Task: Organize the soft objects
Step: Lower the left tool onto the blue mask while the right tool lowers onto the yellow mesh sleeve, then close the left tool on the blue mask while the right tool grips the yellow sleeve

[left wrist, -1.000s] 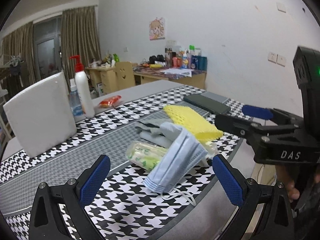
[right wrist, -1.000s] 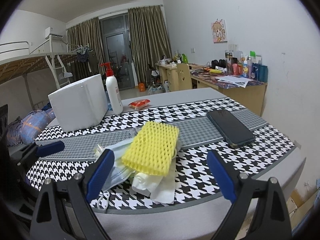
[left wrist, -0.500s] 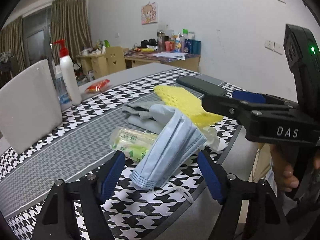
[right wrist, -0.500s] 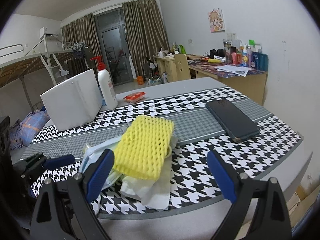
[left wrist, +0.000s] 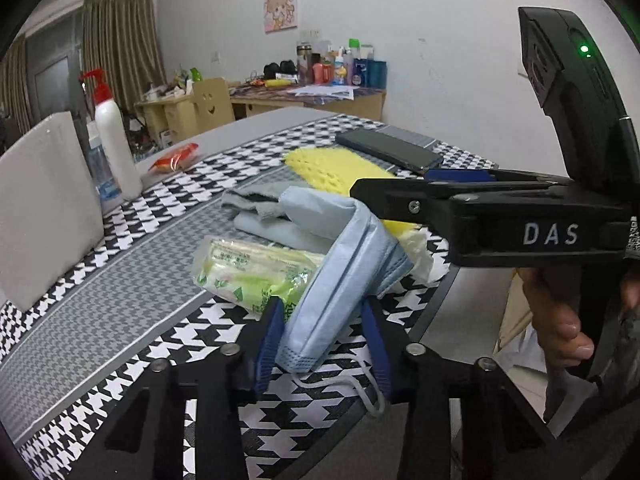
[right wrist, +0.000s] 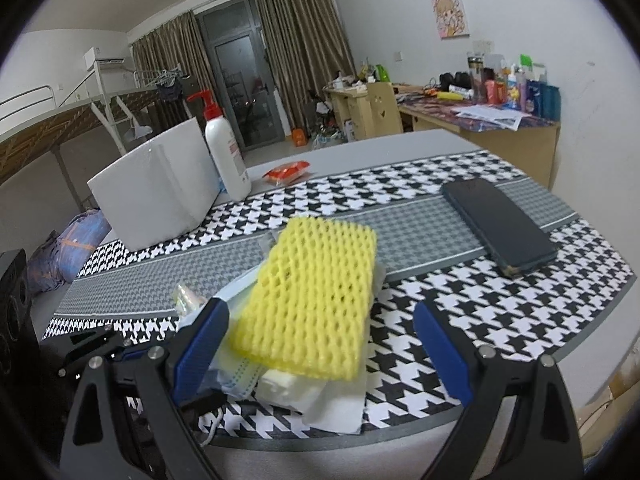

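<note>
A pile of soft things lies at the near edge of the houndstooth table. My left gripper (left wrist: 320, 344) is shut on the blue face mask (left wrist: 344, 268), which leans on a green tissue pack (left wrist: 256, 272). Grey cloth (left wrist: 264, 208) and white tissue (left wrist: 420, 248) lie behind it. My right gripper (right wrist: 320, 348) is open, its fingers either side of the yellow foam net (right wrist: 320, 292), which lies on top of the white tissue (right wrist: 316, 396) and the mask (right wrist: 236, 368). The right gripper also shows in the left wrist view (left wrist: 460, 192).
A white box (right wrist: 156, 188), a white pump bottle (right wrist: 226, 152) and an orange snack packet (right wrist: 286, 170) stand at the far side. A dark phone (right wrist: 496, 224) lies to the right. The table edge (right wrist: 400, 436) is close below the pile.
My left gripper moved forward and closed its fingers onto the blue mask. My right gripper moved closer, down over the yellow foam net, and stayed open.
</note>
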`<state>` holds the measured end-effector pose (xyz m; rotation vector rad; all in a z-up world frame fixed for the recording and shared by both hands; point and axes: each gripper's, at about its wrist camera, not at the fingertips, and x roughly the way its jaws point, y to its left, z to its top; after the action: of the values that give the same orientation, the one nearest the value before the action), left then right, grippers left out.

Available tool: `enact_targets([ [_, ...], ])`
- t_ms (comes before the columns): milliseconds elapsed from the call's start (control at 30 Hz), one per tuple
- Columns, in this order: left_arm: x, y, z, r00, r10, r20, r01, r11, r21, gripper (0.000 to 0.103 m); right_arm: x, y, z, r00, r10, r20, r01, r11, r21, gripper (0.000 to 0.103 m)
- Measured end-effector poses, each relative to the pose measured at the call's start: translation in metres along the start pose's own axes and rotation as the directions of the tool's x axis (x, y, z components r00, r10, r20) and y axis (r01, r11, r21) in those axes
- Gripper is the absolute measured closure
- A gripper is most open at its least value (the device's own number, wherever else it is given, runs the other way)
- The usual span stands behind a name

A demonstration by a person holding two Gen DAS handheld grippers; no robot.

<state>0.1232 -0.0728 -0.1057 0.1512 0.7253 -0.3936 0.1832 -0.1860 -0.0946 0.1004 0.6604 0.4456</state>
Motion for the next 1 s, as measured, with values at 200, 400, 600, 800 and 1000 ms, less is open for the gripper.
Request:
enact_targets([
  [200,0.002,-0.002,-0.002,1.000,-0.015,-0.010,0.015,1.000,0.003,0.075,0.006,-0.009,-0.004,0.997,0.058,-0.060,-0.055,0.997,0.048,0.021],
  [400,-0.003,-0.005,-0.002,1.000,-0.026,0.009,0.026,1.000,0.008,0.081,0.006,-0.011,-0.007,0.994,0.067,-0.087,-0.062,0.996,0.064,0.047],
  [600,-0.007,-0.006,-0.003,0.999,-0.044,0.017,0.044,0.999,-0.005,0.089,-0.007,-0.012,-0.005,0.998,0.055,-0.044,-0.053,0.997,0.051,0.059],
  [800,-0.013,-0.008,-0.002,0.997,-0.069,0.042,0.069,0.998,-0.005,0.093,-0.008,-0.010,-0.002,0.999,0.022,-0.033,-0.021,0.999,0.037,0.087],
  [1000,-0.017,-0.008,0.002,0.996,-0.060,0.062,0.060,0.998,-0.006,0.088,-0.014,-0.010,0.000,1.000,0.002,-0.006,-0.001,1.000,0.018,0.089],
])
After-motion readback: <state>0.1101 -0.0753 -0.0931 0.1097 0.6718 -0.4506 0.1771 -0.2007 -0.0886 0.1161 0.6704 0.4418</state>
